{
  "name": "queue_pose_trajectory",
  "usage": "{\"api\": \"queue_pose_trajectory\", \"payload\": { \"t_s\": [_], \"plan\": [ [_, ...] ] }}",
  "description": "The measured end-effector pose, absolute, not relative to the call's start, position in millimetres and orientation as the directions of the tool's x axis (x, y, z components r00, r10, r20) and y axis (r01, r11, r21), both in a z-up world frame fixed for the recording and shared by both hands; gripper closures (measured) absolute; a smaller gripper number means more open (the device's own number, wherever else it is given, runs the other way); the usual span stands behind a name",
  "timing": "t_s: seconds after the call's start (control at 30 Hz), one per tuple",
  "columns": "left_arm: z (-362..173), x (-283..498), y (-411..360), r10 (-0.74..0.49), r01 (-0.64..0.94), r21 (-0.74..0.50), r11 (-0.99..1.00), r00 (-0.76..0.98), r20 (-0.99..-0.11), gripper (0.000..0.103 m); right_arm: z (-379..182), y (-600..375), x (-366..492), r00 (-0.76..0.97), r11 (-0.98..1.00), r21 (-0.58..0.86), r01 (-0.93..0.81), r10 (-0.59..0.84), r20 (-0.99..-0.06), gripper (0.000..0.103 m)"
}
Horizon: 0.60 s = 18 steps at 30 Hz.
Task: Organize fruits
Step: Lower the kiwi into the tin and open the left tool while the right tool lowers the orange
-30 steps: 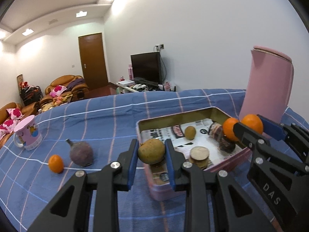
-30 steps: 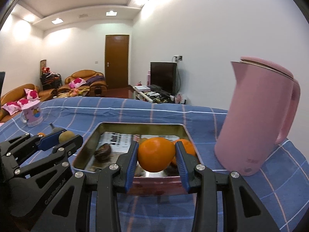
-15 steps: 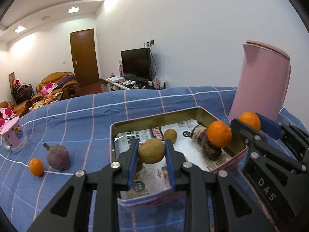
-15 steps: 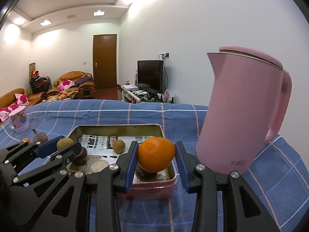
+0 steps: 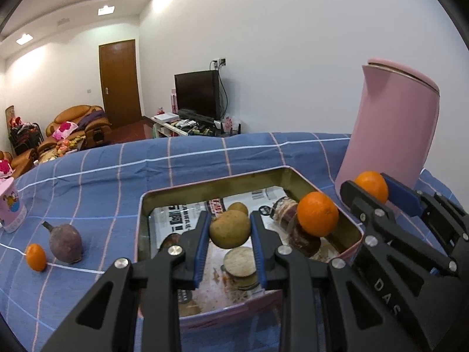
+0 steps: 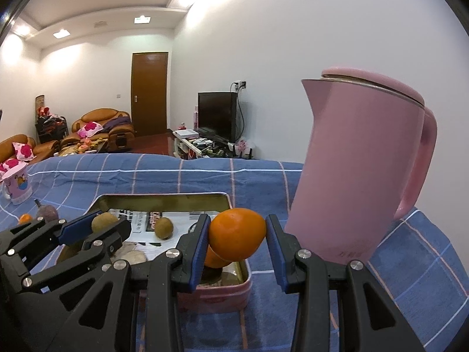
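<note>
Left gripper (image 5: 230, 230): jaws nearly closed, blue pads pressing both sides of a brown kiwi (image 5: 229, 228). Kiwi held above the tin (image 5: 211, 186), over its near half.

Right gripper (image 6: 237, 237): jaws part open, pads clamped on an orange (image 6: 237, 237). Orange hangs over the tin's near right corner, close to the rim (seen from the left wrist view it sits just outside the right wall, between tin and kettle (image 5: 390, 129)).

Tin: rectangular, pink outside, gold walls, printed paper lining. It stands on the blue checked tablecloth (image 5: 102, 182), towards the table's right side. Inside: a second kiwi (image 5: 238, 207) near the far wall, a second orange (image 5: 317, 217) at the right wall resting on a dark fruit (image 5: 306, 239), round pale discs (image 5: 239, 261) near the front (cannot identify them).

Outside the tin, on the cloth towards the left edge: a purple fruit (image 5: 65, 242) with a stem, and just left of it a small orange (image 5: 36, 257). Pink mug (image 5: 10, 205) beyond them at the left edge.

Kettle: pink, upright, near the right edge, just beside the tin's far right corner.
</note>
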State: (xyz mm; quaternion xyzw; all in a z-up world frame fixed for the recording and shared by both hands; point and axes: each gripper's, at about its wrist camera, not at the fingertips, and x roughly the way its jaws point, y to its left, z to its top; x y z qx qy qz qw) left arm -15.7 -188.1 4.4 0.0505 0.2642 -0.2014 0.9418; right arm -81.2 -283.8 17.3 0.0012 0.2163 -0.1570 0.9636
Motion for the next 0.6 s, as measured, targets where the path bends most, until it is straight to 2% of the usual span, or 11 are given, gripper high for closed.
{"api": "queue_pose_trajectory", "payload": {
  "t_s": [0.33, 0.6],
  "plan": [
    [7.9, 3.1, -187.0, -0.361, 0.397, -0.044, 0.917, 0.778, -0.514, 0.074, 16.8, -290.0, -65.1, 0.849, 0.945, -0.055, 0.322, -0.314, -0.425, 0.062],
    [3.5, 28.6, -175.8, -0.319, 0.345, -0.061, 0.937, 0.770, -0.553, 0.074, 15.7, -286.1, -30.1, 0.847, 0.955, -0.027, 0.295, -0.275, -0.454, 0.062]
  ]
}}
